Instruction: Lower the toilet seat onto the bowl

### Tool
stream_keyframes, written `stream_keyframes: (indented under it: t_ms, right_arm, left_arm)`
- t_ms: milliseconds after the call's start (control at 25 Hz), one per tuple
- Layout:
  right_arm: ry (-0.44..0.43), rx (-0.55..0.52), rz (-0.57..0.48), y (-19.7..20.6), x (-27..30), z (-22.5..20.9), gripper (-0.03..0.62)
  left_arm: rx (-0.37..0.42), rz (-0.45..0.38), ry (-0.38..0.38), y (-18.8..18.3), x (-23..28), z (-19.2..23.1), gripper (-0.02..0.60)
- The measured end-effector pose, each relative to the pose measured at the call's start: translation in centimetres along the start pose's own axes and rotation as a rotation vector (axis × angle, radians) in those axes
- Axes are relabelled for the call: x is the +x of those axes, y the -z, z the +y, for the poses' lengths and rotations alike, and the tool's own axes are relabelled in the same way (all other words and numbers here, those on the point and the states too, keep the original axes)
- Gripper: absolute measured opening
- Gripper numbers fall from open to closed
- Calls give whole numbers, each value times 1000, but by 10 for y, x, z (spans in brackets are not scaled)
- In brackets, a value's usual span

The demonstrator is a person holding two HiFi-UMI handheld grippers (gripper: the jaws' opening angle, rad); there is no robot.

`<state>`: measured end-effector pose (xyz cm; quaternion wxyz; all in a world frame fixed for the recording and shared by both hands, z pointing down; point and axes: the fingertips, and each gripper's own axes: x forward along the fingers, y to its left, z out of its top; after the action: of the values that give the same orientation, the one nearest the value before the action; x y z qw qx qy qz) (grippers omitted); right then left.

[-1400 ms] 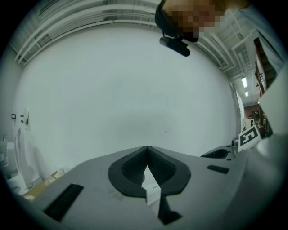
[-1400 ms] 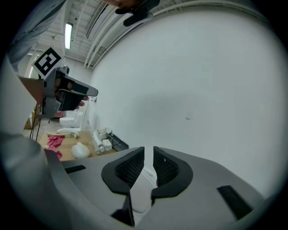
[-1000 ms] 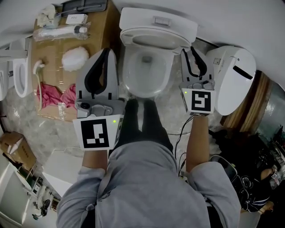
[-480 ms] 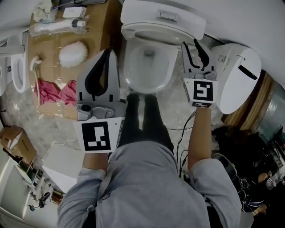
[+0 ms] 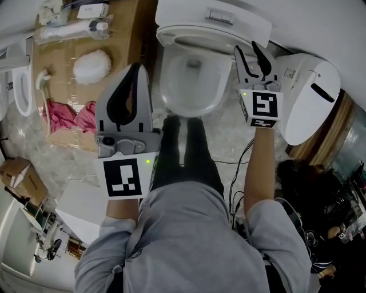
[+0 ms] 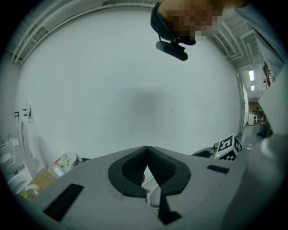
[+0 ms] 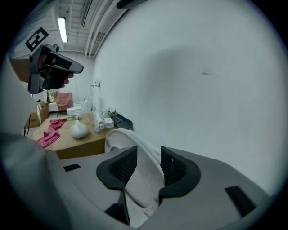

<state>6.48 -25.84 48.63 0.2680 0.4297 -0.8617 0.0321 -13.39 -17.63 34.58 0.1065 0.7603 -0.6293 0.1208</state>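
Plainly the toilet seat (image 5: pixel 200 40) stands raised, leaning back toward the tank (image 5: pixel 211 14), with the bowl (image 5: pixel 171 94) open below it, so the lowering has not begun. The right tongs (image 5: pixel 247 50) have just been opening and now straddle the seat's right edge. In the right gripper view the white seat (image 7: pixel 141 179) runs up between the dark pads (image 7: pixel 121 164), which seem to stand clear of it rather than press on it. That looks like the set-up for a grip: spread wide enough to take the thick rim, placed on the side edge where a pull forward would tip the seat down. The left tongs (image 5: pixel 136 71) hang to the left of the bowl, clenched tip to tip with nothing in them (image 6: pixel 146 150) — out of the seat's path, I judge, and spare for now. Further out, a cardboard box (image 5: pixel 63 74) with cleaning things lies on the floor at the left, and a second toilet (image 5: pixel 309 97) stands at the right.
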Motion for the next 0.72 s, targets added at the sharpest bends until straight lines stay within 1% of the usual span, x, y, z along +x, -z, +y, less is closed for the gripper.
stream_keyframes:
  t_ms: [240,360,720]
  right_arm:
    - [-18,6,29,9,12,2,144]
    - [-7,6,35,14,15,1,152]
    - [0,19,45,19,0,13,152]
  left_arm:
    - [-2,2,-15,2,-2,5,-2]
    - [0,2,-19,3,-3,6,0]
    - [-5,-1,-8,8,-12,-3,0]
